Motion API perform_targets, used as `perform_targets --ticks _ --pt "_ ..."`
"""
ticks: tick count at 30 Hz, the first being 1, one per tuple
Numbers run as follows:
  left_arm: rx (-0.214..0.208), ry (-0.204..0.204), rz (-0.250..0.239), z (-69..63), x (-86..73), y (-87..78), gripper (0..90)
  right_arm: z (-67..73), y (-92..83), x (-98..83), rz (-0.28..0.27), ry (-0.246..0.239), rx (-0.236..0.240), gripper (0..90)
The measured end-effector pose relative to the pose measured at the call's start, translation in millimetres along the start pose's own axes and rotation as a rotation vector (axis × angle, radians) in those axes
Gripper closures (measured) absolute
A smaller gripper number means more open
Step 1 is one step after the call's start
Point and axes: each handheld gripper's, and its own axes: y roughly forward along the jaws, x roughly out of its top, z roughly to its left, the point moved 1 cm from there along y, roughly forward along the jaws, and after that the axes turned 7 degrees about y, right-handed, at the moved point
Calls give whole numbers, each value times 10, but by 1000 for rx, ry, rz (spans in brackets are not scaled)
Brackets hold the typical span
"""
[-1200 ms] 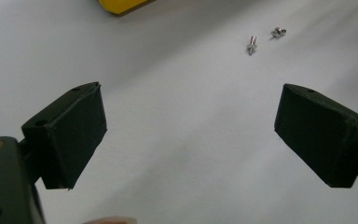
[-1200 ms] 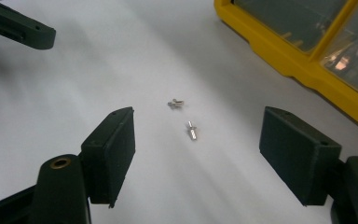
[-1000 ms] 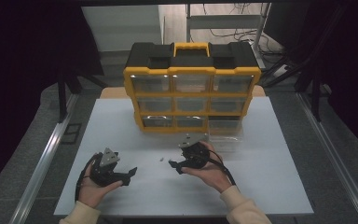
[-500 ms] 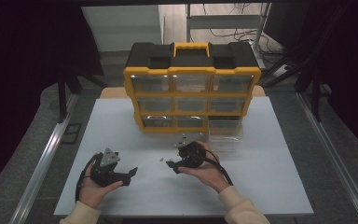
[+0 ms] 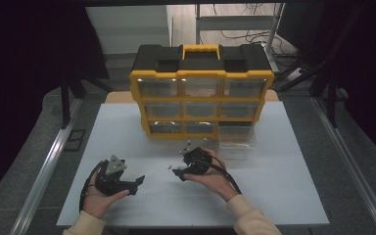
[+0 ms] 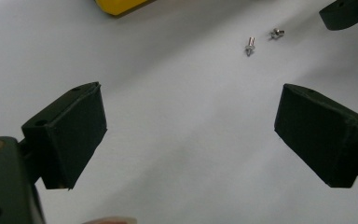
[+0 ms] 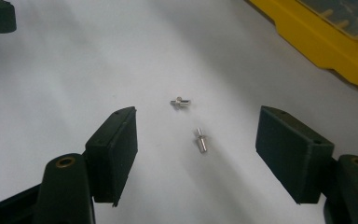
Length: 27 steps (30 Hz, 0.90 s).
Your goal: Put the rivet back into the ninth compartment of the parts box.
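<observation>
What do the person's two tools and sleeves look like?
Both tools are black. The left tool carries a grey three-cornered plate on top, and a black cable loops from it. The right tool trails a black cable over the hand. The jaws end in flat, blocky black pads with brass-coloured inserts behind them. The sleeves are cream-coloured.

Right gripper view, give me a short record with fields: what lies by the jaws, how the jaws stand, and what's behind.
things: two small metal pins lying apart on the white table
right gripper: open, nearer pin between the jaws, untouched
left gripper: open, nothing between the jaws
behind: yellow drawer organizer, one clear drawer pulled out
</observation>
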Motion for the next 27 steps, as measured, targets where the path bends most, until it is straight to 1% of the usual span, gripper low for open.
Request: perform_targets --ticks 11,20,27 --pt "1 -1 0 4 1 -1 93 15 88 9 27 -11 10 321" --pt "-2 0 -1 2 4 1 93 -13 176 2 56 -8 10 349" --pt "1 -3 -4 17 0 -11 94 -20 225 -3 82 -9 -4 381"
